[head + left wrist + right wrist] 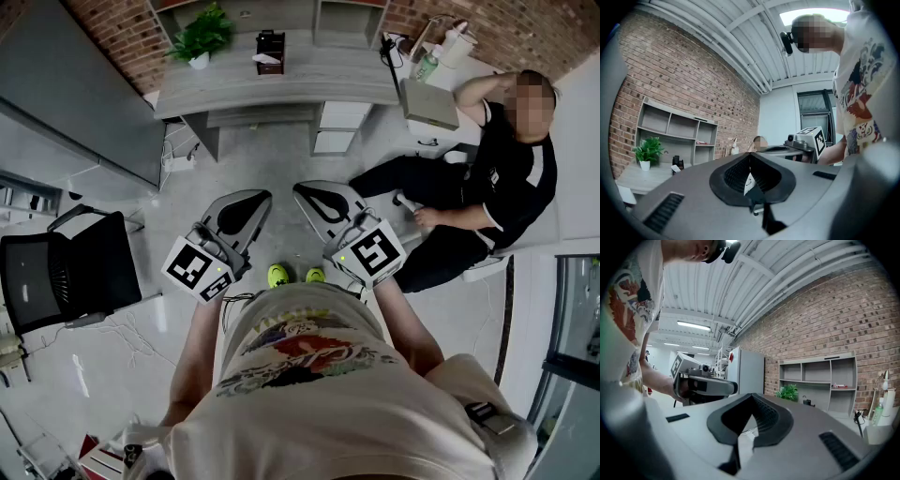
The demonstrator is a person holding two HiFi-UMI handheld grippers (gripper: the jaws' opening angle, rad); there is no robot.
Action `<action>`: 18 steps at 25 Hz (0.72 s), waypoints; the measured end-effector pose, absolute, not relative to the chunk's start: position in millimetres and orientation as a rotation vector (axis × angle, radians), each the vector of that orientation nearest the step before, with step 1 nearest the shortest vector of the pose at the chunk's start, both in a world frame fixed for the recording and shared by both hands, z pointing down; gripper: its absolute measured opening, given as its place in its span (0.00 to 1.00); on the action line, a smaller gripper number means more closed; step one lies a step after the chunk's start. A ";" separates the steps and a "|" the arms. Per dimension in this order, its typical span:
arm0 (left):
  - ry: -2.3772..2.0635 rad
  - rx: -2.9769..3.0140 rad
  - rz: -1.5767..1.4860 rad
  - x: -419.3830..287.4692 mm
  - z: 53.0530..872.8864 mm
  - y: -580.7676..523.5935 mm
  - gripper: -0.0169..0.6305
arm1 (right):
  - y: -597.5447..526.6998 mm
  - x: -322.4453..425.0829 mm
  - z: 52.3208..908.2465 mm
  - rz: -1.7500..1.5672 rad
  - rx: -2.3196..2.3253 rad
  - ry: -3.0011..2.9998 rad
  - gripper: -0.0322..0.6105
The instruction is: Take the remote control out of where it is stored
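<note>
At waist height over the pale floor (281, 159), the left gripper (258, 199) and the right gripper (305, 192) are held level and side by side, each with its jaws closed together on nothing. The remote control cannot be made out in any view; the likeliest store is the small black open-topped holder (270, 47) on the long grey laminate desk (281, 84) against the brick wall, well apart from both grippers, though what stands in it is too small to tell. The main risk is in the approach. A seated person in black (487, 187) stretches legs into the right side of the passage, thin loose cables (122, 337) trail over the floor at the left, and a black mesh office chair (75, 267) stands there too, so a wide step either way could catch something. At the desk, jaws left closed would probably push the light holder over or back rather than enter it, and the leafy green potted plant (202, 37) near its left leaves that side tighter. Straight ahead the floor lies bare up to the desk's front edge, which gives the clearest line.
</note>
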State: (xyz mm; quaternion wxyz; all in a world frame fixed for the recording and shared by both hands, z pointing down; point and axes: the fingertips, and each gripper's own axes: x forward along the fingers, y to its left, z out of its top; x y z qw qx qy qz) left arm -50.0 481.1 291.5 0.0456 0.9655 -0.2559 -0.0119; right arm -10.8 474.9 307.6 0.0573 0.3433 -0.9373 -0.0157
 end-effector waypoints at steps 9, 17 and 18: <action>-0.767 2.941 -0.040 -54.6 294.0 475.1 0.04 | 468.4 -14.5 316.5 -0.041 1.062 -2.796 0.06; -0.770 2.888 -0.030 -58.8 307.7 475.2 0.04 | 461.5 -13.9 329.5 -0.022 1.099 -2.732 0.06; -0.773 2.882 -0.029 -60.2 309.2 475.1 0.04 | 461.4 -14.7 329.6 -0.022 1.095 -2.736 0.06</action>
